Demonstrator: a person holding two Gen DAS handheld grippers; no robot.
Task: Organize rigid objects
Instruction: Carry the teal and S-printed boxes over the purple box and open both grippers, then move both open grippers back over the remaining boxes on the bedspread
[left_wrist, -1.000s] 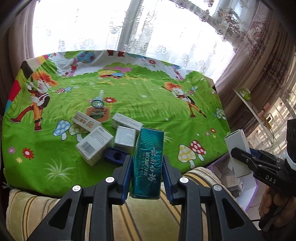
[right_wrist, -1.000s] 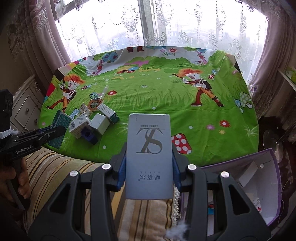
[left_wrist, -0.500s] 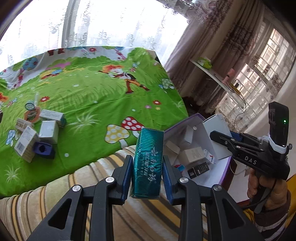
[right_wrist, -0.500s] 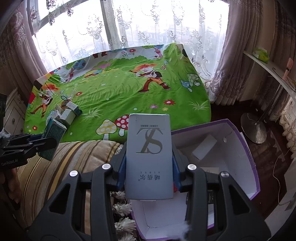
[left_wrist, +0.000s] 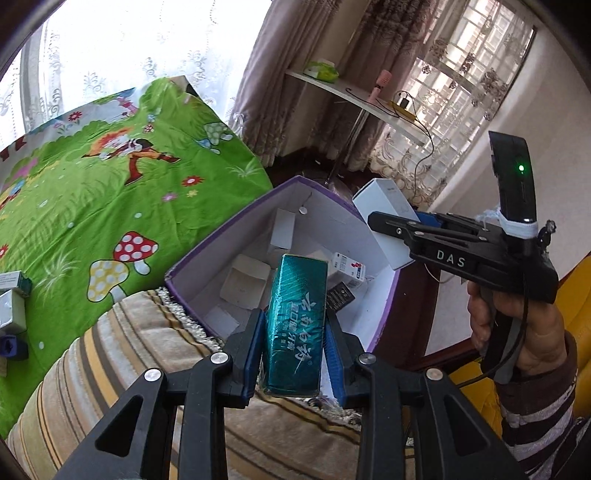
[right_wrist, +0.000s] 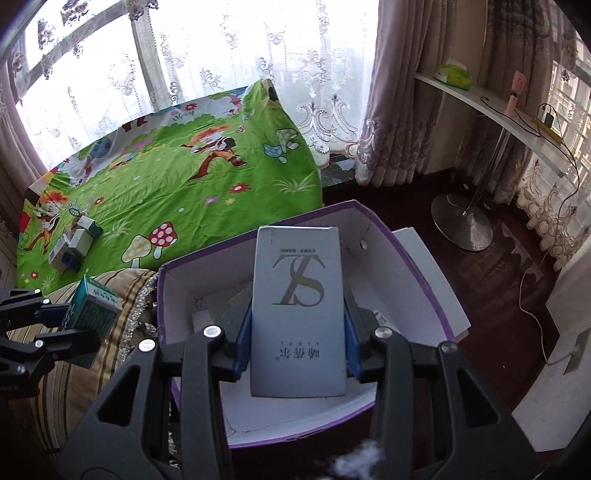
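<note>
**Carrying two cartons over the purple box**

Hiding much of the purple-walled cardboard box (right_wrist: 413, 266), the tall grey carton printed with a large "S" (right_wrist: 298, 317) blocked whatever lay beneath it, and the small white packets (left_wrist: 245, 282) inside the box were too blurred to read. The right hand-held gripper (right_wrist: 297, 343) was clamped on that grey carton, held above the box's white interior. The left hand-held gripper (left_wrist: 293, 354) was clamped on a glossy teal carton with white Chinese lettering (left_wrist: 297, 325), poised over the box's near rim beside the striped cushion (left_wrist: 122, 369). A second earlier both cartons faced the green cartoon-print bedspread (left_wrist: 110, 206); since then both had swung right to the box, leaving the remaining small boxes (right_wrist: 72, 247) on the spread.
</note>
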